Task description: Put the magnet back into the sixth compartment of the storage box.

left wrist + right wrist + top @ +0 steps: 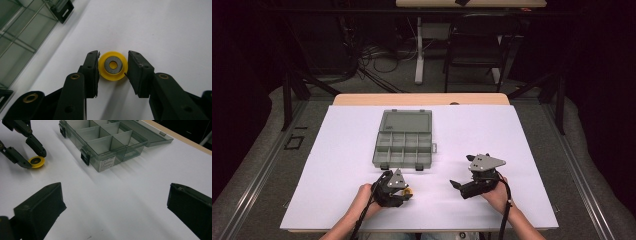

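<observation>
A small yellow wheel (113,74) with a grey metal centre lies flat on the white table cover near the front edge. My left gripper (113,65) has one pad against each side of it, so it is shut on the wheel. From above, the wheel (409,190) peeks out at the tips of the left gripper (405,193). Farther right, my right gripper (462,171) stands wide open and points left toward the wheel (36,161). Nothing lies between the jaws of the right gripper (115,195).
A grey see-through organiser box (404,146) with several bare compartments sits mid-table, its lid (406,121) laid open toward the far side. Its near wall and black latches (85,157) face the grippers. White cover (512,140) spreads around it; a chair (474,45) stands beyond the table.
</observation>
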Tool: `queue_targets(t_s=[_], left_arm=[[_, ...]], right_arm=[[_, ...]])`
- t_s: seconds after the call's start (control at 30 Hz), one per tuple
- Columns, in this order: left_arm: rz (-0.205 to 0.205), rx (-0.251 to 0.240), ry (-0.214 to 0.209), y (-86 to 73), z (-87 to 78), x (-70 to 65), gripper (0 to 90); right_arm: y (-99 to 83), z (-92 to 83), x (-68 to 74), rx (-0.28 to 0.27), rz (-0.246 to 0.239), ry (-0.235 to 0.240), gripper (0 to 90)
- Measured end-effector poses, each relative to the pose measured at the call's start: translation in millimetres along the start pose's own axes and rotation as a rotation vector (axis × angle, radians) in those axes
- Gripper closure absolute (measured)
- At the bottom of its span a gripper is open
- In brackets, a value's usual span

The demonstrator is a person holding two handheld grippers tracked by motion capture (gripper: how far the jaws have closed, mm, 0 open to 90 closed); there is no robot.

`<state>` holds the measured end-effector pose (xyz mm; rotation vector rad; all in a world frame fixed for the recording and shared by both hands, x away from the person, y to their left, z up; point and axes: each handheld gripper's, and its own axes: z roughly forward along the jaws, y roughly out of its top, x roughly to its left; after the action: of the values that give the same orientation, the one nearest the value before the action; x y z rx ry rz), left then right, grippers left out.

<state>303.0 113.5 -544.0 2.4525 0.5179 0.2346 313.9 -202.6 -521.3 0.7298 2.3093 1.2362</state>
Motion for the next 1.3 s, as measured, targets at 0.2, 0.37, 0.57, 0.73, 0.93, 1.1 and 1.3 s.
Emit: queue_targets(t_s=[0.2, 0.37, 0.57, 0.73, 0.93, 1.1, 1.3], left_arm=[[-0.013, -0.005, 0.012, -1.8, -2.3, 3.6, 62.1], [-0.018, -0.008, 0.024, -3.3, -4.7, 6.4, 62.2], [-0.039, -0.020, 0.028, -6.0, -7.0, 11.0, 62.1], [-0.048, -0.023, 0.034, -7.5, -8.3, 13.6, 62.2], [-0.059, -0.025, 0.045, -9.7, -9.5, 17.9, 62.2], [-0.067, -0.026, 0.056, -11.6, -11.5, 21.8, 62.2], [-0.077, -0.028, 0.068, -13.9, -13.7, 26.3, 62.2]], right_arm=[[-0.2, 0.4, -0.6, 0.004, -0.001, -0.003, 0.3], [0.0, 0.2, -0.1, 0.005, -0.002, -0.008, 0.4], [-0.5, 0.4, -1.2, 0.003, 0.004, -0.019, 0.3], [-0.7, 1.6, -0.5, 0.004, 0.005, -0.016, 0.3], [-1.2, 1.8, -1.2, 0.007, 0.007, -0.020, 0.3], [-1.2, 2.1, -1.2, 0.009, 0.004, -0.021, 0.3], [-1.2, 1.6, -1.5, 0.009, 0.007, -0.027, 0.3]])
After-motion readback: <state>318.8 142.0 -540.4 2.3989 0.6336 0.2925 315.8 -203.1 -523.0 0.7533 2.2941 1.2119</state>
